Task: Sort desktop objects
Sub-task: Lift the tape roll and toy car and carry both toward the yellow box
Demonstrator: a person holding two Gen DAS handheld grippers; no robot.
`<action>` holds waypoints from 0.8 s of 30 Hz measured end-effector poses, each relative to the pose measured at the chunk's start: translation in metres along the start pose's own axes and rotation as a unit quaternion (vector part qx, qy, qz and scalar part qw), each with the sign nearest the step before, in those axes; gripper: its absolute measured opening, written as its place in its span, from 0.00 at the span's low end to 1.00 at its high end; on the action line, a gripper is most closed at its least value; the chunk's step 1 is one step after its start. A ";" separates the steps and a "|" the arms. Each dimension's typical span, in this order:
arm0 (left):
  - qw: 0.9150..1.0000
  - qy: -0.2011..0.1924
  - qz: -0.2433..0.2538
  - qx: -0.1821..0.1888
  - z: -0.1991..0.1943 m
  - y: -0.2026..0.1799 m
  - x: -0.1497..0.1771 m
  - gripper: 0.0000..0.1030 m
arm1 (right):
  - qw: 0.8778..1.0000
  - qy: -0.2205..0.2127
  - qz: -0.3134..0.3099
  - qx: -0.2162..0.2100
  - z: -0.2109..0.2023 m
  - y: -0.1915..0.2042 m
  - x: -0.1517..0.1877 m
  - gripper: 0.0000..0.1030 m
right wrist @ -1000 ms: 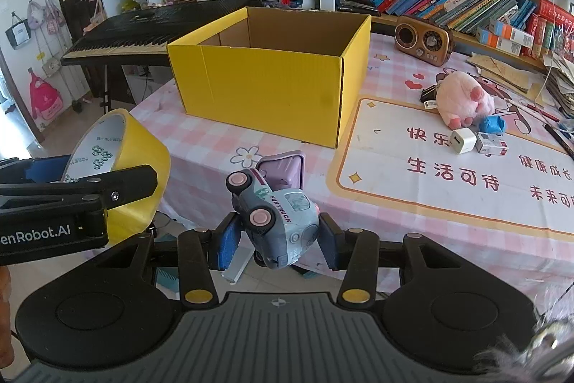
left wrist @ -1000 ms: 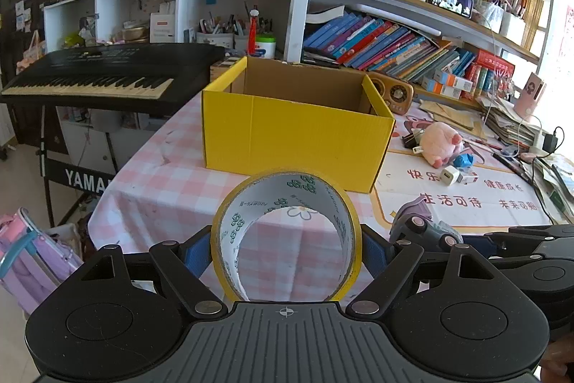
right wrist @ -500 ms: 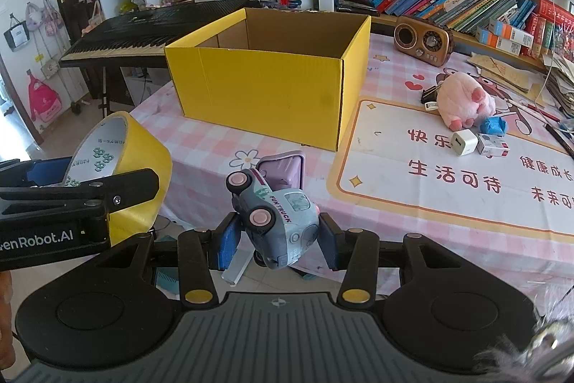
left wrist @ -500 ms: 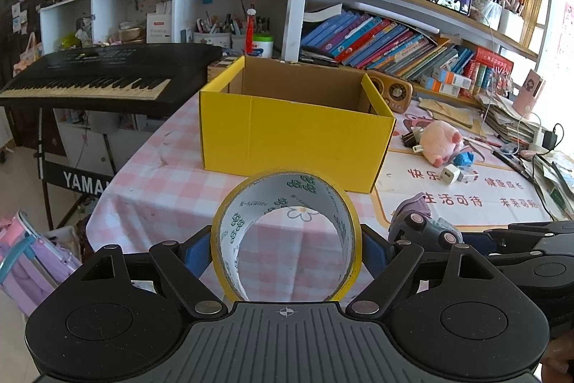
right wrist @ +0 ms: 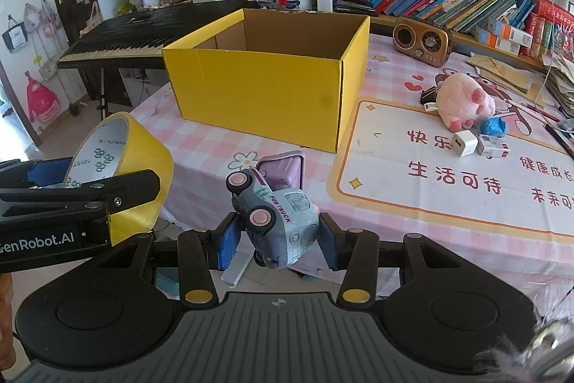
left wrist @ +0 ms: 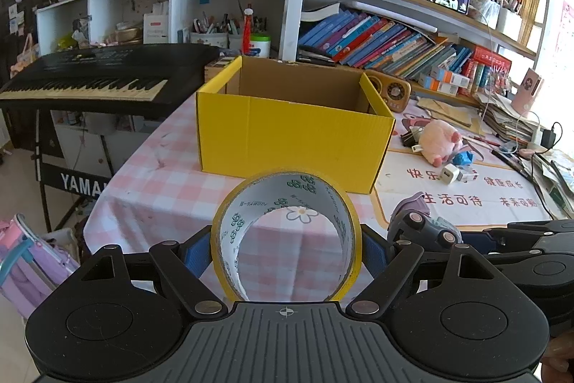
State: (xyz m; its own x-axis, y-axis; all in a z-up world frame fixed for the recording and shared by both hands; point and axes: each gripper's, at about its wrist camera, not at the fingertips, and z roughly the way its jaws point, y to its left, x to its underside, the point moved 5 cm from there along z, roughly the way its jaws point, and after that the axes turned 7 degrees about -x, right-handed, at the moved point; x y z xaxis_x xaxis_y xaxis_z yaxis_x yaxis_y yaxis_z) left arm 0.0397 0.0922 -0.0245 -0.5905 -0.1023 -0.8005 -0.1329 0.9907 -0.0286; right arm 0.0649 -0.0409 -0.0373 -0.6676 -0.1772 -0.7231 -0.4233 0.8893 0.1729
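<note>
On the pink checked tablecloth (right wrist: 201, 146) stands the open yellow cardboard box (left wrist: 292, 137), the largest thing in reach and, by my reading, where the sorted things belong. What shows of its brown inside is bare; its floor is hidden behind the front wall, so I cannot tell whether anything lies in it.

Both tools hang short of the table's near edge, each loaded. The left gripper (left wrist: 287, 252) is clamped on a roll of yellow tape (left wrist: 286, 236), standing on edge with its hole facing the box. The right gripper (right wrist: 278, 237) is closed on a grey-blue toy truck (right wrist: 276, 216), tipped on its side with pink wheels toward the camera.

The step in hand looks like the carry to the box. Next, each load must go forward and above the box's rim before the jaws part.

Beside the box, to its right, a pink plush pig (right wrist: 464, 104), a white charger (right wrist: 464, 143) and a blue scrap (right wrist: 494, 125) remain unsorted.
</note>
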 end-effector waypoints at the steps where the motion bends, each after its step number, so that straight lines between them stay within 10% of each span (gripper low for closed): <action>1: 1.000 0.000 0.000 0.001 0.000 0.000 0.000 0.81 | 1.000 0.000 0.001 0.000 0.001 0.000 -0.001 0.43; 24: 1.000 0.007 0.008 -0.004 0.013 0.002 -0.010 0.81 | 1.000 0.005 0.005 -0.013 0.016 -0.012 -0.009 0.43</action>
State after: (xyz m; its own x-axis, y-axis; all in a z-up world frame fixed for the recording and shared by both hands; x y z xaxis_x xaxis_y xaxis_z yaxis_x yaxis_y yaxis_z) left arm 0.0559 0.0961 -0.0239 -0.6042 -0.0885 -0.7919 -0.1295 0.9915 -0.0119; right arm 0.0860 -0.0432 -0.0440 -0.6777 -0.1726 -0.7148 -0.4322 0.8799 0.1972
